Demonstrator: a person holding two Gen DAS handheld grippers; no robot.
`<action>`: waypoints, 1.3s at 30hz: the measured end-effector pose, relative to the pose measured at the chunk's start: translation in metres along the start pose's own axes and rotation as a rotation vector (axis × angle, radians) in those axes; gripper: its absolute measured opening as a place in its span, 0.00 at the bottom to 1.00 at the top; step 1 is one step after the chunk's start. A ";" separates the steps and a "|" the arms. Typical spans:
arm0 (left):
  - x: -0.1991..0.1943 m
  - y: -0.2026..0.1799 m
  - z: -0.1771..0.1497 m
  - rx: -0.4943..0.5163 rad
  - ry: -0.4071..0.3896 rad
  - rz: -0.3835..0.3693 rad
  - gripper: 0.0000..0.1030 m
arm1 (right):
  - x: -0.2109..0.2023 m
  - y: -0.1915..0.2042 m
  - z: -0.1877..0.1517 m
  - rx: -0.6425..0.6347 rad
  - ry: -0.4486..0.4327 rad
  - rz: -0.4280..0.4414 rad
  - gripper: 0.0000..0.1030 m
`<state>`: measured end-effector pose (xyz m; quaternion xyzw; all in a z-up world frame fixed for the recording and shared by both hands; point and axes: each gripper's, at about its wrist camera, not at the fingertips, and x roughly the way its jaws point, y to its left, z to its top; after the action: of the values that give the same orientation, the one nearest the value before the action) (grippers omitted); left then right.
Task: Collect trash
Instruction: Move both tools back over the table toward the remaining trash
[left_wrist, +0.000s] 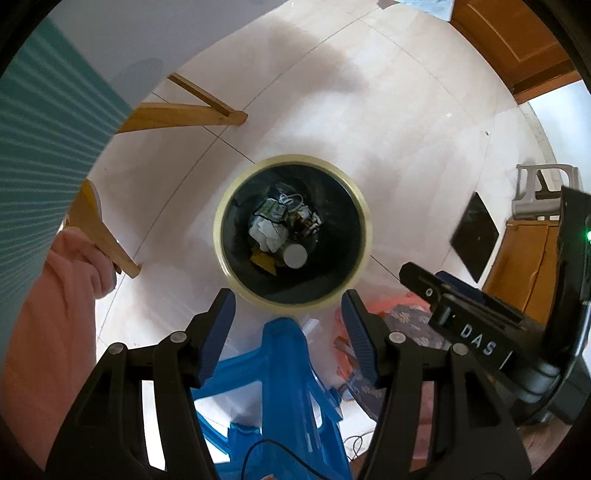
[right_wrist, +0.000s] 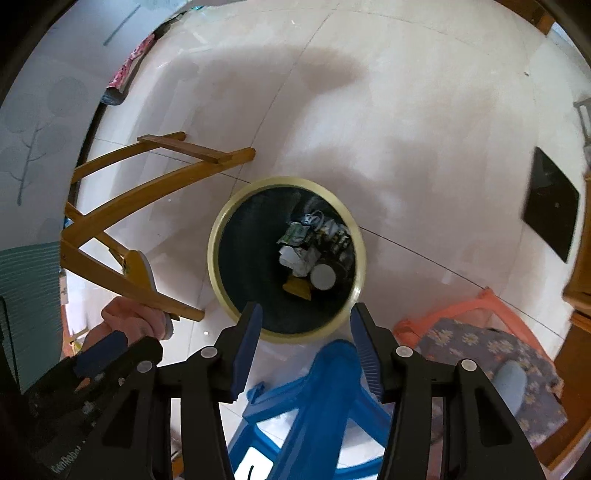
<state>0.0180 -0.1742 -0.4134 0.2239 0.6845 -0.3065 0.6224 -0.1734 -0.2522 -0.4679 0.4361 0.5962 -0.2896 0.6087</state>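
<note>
The trash bin (left_wrist: 293, 230) (right_wrist: 287, 258) is standing upright on the pale tiled floor (left_wrist: 369, 129) (right_wrist: 406, 129), straight below both cameras. It is round, with a cream plastic rim and a dark, smooth inner wall. At its bottom the trash (left_wrist: 284, 230) (right_wrist: 312, 251) is lying in a loose heap: crumpled white paper, printed wrappers, a yellow scrap and a flat white round lid.

The left hand-held gripper (left_wrist: 288, 325) is hanging above the near rim, released, with nothing showing between its 2 ribbed blue pads. The right hand-held gripper (right_wrist: 306, 343) is hanging beside it over the same near rim, also released and holding nothing. Its black body is showing at the right edge of the left view.

Just under the grippers a blue plastic stool (left_wrist: 288, 387) (right_wrist: 317, 406) is standing close against the bin's near side. To its right an orange plastic stool (right_wrist: 480, 306) is carrying a flowered cushion (right_wrist: 491, 354). On the left, curved wooden chair legs (left_wrist: 184, 110) (right_wrist: 140, 192) are reaching toward the bin but standing apart from it, and a pink sleeve (left_wrist: 66, 314) (right_wrist: 129, 317) is lying against the nearest leg. A dark flat square panel (left_wrist: 476, 236) (right_wrist: 550, 203) is lying on the floor well to the right. The floor beyond the bin's far rim is glossy, crossed by thin grout lines.
</note>
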 end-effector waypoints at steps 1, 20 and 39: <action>-0.004 -0.001 -0.003 0.001 0.001 0.000 0.55 | -0.008 0.000 -0.002 0.002 0.000 -0.009 0.50; -0.215 -0.026 -0.064 0.220 -0.235 -0.114 0.55 | -0.221 0.042 -0.078 -0.127 -0.156 0.056 0.54; -0.375 0.076 -0.071 0.106 -0.493 -0.092 0.55 | -0.364 0.204 -0.093 -0.412 -0.385 0.159 0.54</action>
<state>0.0665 -0.0430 -0.0508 0.1433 0.5044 -0.4154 0.7433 -0.0841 -0.1395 -0.0651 0.2858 0.4801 -0.1912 0.8070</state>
